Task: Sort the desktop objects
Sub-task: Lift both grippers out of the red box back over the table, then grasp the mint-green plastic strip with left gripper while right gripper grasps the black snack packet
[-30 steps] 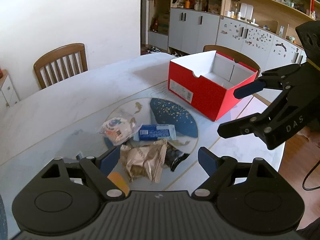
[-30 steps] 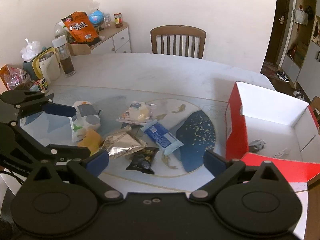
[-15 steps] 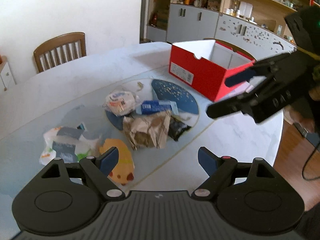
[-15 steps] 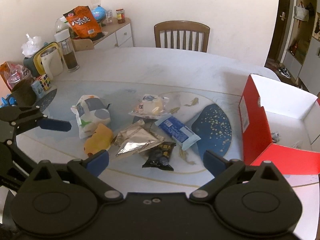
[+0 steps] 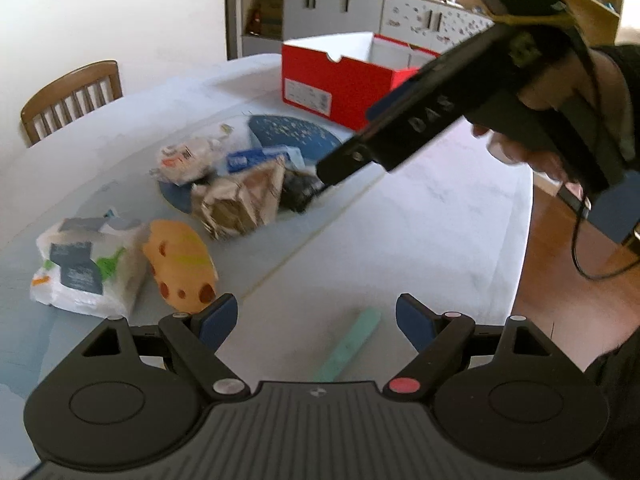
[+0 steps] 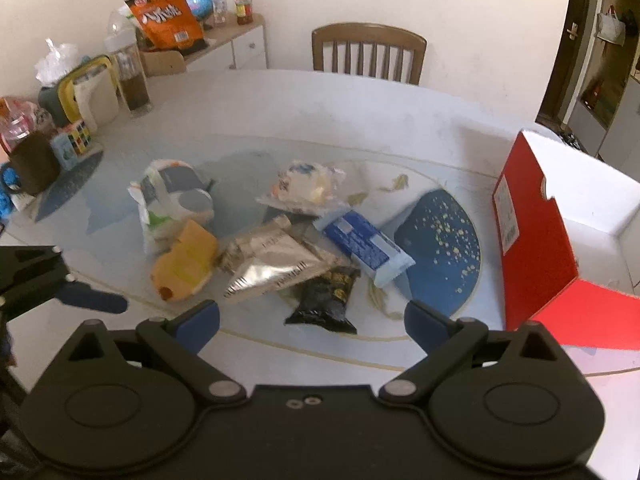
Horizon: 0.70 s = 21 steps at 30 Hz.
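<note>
A pile of snack packets lies on the white table (image 6: 320,120): a black packet (image 6: 326,298), a silver foil pouch (image 6: 272,264), a blue bar wrapper (image 6: 366,246), a yellow cheese-shaped toy (image 6: 184,262), a white bag (image 6: 172,200) and a round white packet (image 6: 306,184). My right gripper (image 6: 312,320) is open, just short of the black packet. My left gripper (image 5: 316,318) is open above bare table, with a pale green stick (image 5: 352,342) between its fingers on the tabletop and the cheese toy (image 5: 180,264) just past its left finger. The red box (image 6: 560,240) stands open on the right.
Jars, a mug (image 6: 30,166), a cube and an orange snack bag (image 6: 168,14) crowd the table's far left corner. A wooden chair (image 6: 368,52) stands behind the table. A hand (image 5: 540,128) holds the right gripper. The table edge and wooden floor (image 5: 580,260) lie to the right.
Both grippers have come down closer to the table. The left view has swung so that the green stick shows; the right gripper's arm now crosses over the black packet.
</note>
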### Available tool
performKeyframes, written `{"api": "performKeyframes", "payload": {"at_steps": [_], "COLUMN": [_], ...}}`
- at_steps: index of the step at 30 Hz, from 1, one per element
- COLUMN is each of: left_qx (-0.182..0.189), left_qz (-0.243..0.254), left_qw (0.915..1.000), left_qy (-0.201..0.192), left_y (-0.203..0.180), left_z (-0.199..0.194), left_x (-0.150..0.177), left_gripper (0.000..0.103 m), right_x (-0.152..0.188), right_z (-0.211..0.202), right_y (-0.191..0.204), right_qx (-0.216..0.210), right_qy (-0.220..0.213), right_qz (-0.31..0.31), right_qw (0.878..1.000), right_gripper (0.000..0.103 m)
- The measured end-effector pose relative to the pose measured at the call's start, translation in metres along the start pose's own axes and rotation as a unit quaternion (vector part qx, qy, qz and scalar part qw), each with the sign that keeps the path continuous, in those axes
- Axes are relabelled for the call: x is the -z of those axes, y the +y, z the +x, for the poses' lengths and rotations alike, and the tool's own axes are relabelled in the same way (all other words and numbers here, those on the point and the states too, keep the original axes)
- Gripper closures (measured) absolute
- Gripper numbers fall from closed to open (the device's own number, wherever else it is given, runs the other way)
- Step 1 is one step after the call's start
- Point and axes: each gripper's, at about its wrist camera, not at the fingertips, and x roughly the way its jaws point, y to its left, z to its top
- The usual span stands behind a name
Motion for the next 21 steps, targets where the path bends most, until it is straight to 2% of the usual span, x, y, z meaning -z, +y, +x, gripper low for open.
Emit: {"api": "performKeyframes", "payload": {"at_steps": [5, 11, 14, 15, 21], "left_qx": [0.002, 0.006, 0.002, -0.001, -0.007], "left_qz": [0.004, 0.028, 0.044, 0.049, 0.066], "left_qw": [0.9998, 0.9994, 0.9989, 0.9987, 0.9977], "left_qy": [0.019, 0.02, 0.017, 0.016, 0.012], "left_y": [-0.002, -0.009, -0.014, -0.016, -0.022], "left_z": [0.011, 0.015, 0.017, 0.018, 0.022], "left_x": [0.011, 0.018, 0.02, 0.02, 0.022], "left_gripper": [0.017, 0.017, 0.03, 0.038, 0.048], "right_x": [0.005, 0.006, 0.005, 0.005, 0.004], "right_z": [0.012, 0.025, 0.032, 0.034, 0.049], "right_y": [-0.002, -0.004, -0.004, -0.004, -0.005], "right_qx": [0.003, 0.008, 0.01, 0.01, 0.014], "right_qy": [0.01, 0.017, 0.015, 0.015, 0.02], "right_qz": [0.003, 0.0, 0.001, 0.003, 0.005], "right_qw": [1.0, 1.0, 1.0, 1.0, 1.0], "right_gripper": [0.006, 0.008, 0.009, 0.009, 0.011]}}
